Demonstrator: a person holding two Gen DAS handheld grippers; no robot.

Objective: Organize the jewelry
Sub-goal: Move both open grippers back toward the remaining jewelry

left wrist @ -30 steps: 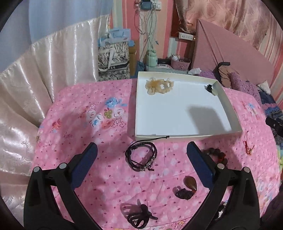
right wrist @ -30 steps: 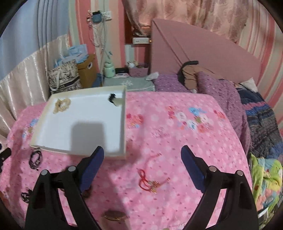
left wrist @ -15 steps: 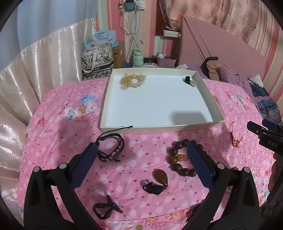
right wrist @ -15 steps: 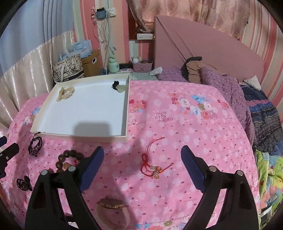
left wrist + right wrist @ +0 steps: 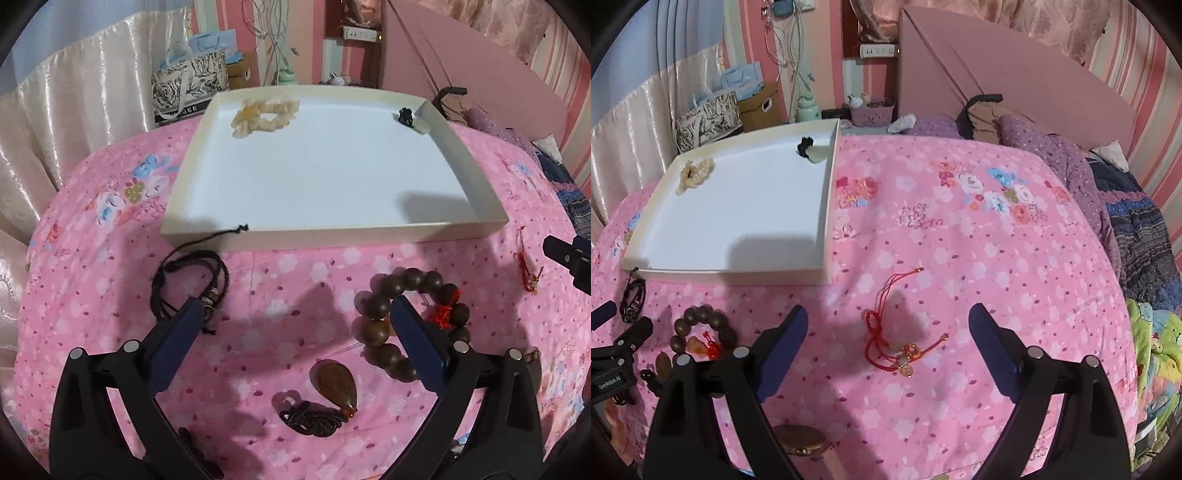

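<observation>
Two hand-held grippers hover over a pink bedspread [image 5: 960, 236], both with fingers spread wide and holding nothing. The right gripper [image 5: 888, 321] frames a red cord bracelet [image 5: 897, 339] lying near the white tray's [image 5: 827, 206] right near corner. Its long axis runs near to far, charm end nearest. A good pickup likely means lowering straight and pinching the knotted middle. The left gripper [image 5: 295, 321] hangs beside a wooden bead bracelet [image 5: 402, 317].
</observation>
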